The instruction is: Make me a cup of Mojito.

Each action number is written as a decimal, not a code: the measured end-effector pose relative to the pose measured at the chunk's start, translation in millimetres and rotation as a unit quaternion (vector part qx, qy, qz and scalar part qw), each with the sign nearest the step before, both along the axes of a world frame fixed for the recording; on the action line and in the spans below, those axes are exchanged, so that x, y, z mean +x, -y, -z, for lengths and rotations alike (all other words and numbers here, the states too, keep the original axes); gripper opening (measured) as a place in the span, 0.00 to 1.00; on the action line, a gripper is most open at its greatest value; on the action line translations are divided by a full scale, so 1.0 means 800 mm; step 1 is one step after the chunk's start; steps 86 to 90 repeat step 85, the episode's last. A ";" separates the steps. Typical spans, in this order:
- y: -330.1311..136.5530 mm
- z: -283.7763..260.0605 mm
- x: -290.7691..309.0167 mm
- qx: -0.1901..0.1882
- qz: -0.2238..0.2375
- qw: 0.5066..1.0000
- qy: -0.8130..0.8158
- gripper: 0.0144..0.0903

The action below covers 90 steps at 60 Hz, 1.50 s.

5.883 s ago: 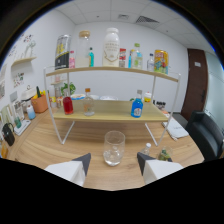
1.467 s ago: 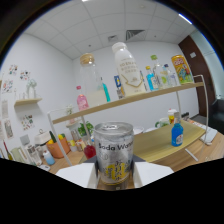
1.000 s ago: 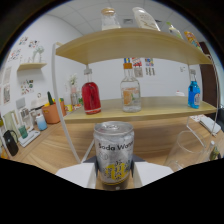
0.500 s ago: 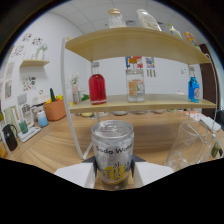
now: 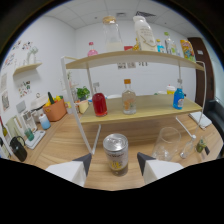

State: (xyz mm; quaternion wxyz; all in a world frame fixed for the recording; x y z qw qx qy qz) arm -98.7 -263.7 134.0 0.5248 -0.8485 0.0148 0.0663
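A: Aluminium soda can (image 5: 116, 153): state its position.

B: It stands upright on the wooden table (image 5: 65, 145), just ahead of the gripper (image 5: 115, 162) and centred on the gap between the two fingers.

A: Jaw state?

B: Spread wide. A clear gap shows on each side of the can, so neither finger presses on it. The can rests on its own base.

A: Why that spot?

B: Judged from the layout, it sits close beside the empty glass (image 5: 167, 144), which is the likely mixing vessel. Keeping the soda near the glass shortens any pour.

A: Other ingredients?

B: On the lower shelf (image 5: 145, 107): a bottle of red liquid (image 5: 99, 102), a clear bottle with an orange cap (image 5: 128, 98) and a blue bottle (image 5: 178, 96). More containers stand on the top shelf. A green item, possibly lime, lies beyond the glass near the table edge; its identity cannot be confirmed.

A: Task progress?

B: Early, by estimate. The glass appears empty.
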 end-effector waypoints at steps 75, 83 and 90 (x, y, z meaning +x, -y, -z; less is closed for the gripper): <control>0.125 -0.020 0.150 -0.082 0.024 0.994 0.064 0.94; 0.123 -0.018 0.153 -0.086 0.022 0.994 0.065 0.94; 0.123 -0.017 0.154 -0.087 0.021 0.994 0.066 0.94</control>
